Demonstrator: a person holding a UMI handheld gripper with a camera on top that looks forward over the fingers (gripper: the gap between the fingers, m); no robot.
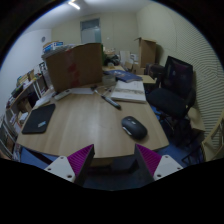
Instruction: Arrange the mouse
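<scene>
A dark grey mouse [133,127] lies on the wooden table [85,125], ahead of the fingers and a little to the right. A black mouse pad [39,119] lies at the table's left side. My gripper [114,160] hovers over the table's near edge, well short of the mouse. Its two fingers with purple pads [76,158] stand wide apart with nothing between them.
A large cardboard box [73,66] stands at the table's far side. Papers [128,93] and a dark pen-like thing [109,100] lie beyond the mouse. A black office chair [176,90] stands at the right. Shelving with clutter is at the left.
</scene>
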